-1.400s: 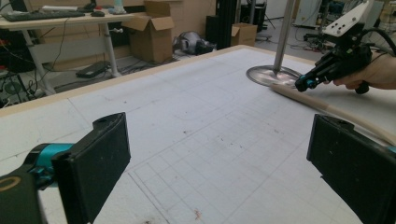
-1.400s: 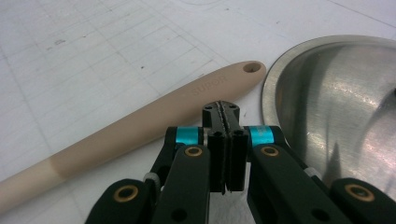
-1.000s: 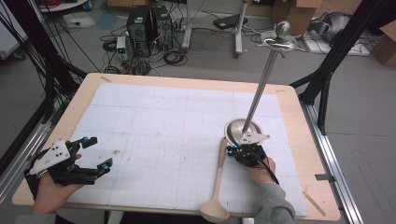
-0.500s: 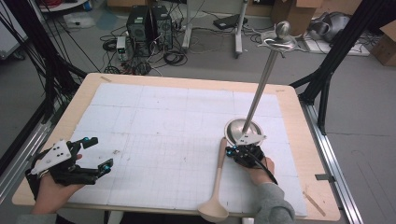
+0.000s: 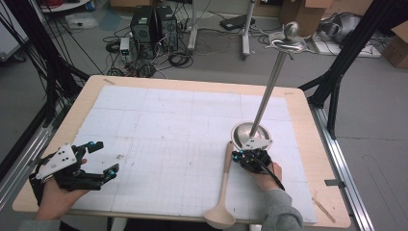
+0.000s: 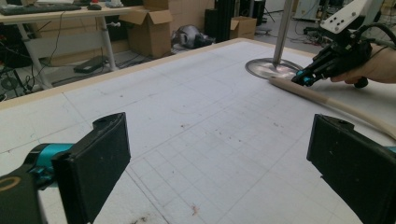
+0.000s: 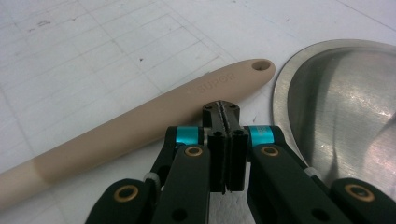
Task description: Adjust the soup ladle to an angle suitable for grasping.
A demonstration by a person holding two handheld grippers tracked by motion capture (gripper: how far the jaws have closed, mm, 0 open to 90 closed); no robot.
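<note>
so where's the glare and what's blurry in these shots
Right gripper view: bright glare on the metal base, and the shut right gripper is sharp while the near jaw links blur. Left gripper view: the left gripper looms soft and the room behind is hazy. High view: even light, faint shadow beside the ladle.

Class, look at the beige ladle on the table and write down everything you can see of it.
The ladle is one piece of matte beige material, plastic or silicone by its look. Its long, slightly flattened handle has a hanging hole and raised lettering near the tip. It lies flat on the white gridded mat, with the bowl at the table's near edge and the tip beside the round metal stand base, not touching it. The shut right gripper rests at the handle's side without holding it.
</note>
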